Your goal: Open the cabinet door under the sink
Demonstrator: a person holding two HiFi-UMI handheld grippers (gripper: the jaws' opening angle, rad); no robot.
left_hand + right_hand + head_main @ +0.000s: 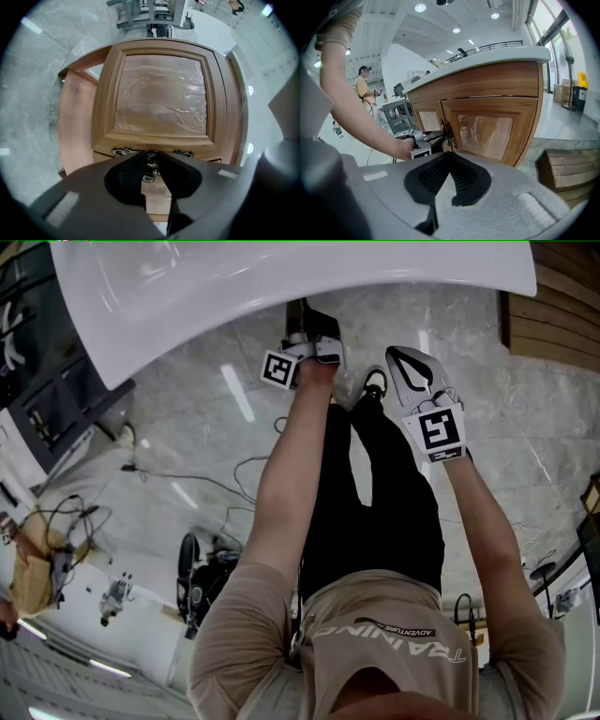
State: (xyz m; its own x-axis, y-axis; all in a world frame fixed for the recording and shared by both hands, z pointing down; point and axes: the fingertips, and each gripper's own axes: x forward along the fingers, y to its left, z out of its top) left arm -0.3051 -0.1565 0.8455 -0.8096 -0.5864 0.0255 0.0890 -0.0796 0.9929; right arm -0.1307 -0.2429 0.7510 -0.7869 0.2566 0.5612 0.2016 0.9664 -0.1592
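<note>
Plainly in left gripper view, cabinet handle [149, 176] between jaws.

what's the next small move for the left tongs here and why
Likely a gentle pull straight back with the left tongs: they look closed on the ornate handle, and the cabinet door appears shut in the right gripper view.

handle [149, 161] on cabinet door [161, 93] under sink [281, 277]

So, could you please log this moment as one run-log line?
left tongs: shut on door handle | right tongs: shut, empty | cabinet door: closed
</note>
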